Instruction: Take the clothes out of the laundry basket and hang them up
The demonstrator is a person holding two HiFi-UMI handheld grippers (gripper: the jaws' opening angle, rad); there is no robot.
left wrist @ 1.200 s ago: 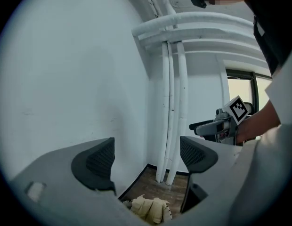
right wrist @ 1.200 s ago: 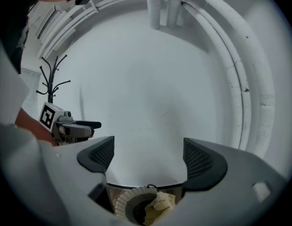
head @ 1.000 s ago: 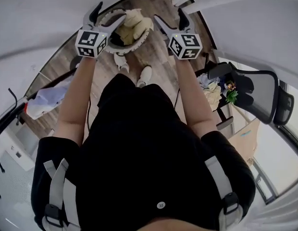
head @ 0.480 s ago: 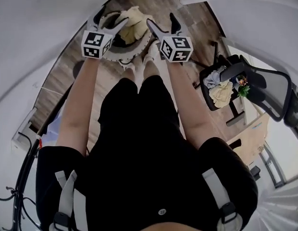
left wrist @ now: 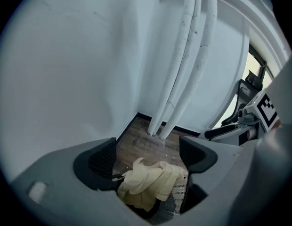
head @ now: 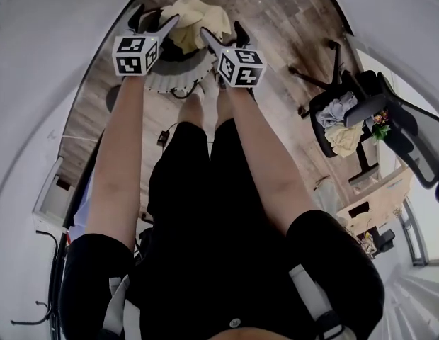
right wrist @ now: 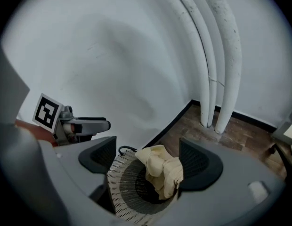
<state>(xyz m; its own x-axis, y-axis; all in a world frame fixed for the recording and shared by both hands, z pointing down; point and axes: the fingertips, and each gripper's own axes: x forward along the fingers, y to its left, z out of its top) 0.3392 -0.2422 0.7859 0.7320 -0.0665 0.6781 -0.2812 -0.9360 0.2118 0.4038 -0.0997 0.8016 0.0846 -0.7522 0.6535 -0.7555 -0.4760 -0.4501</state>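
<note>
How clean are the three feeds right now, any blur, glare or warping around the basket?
Head view: heavy fisheye, the walls bow, yet the basket and cloth look sharp. Left gripper view: dim, dark corners, slightly soft, window bright at right. Right gripper view: pipes bend with the lens, basket mesh crisp, no glare.

laundry basket [right wrist: 120,182] lies open from above; wall [right wrist: 113,65] flanks it, white pipes [right wrist: 221,65] stand beyond.
</note>
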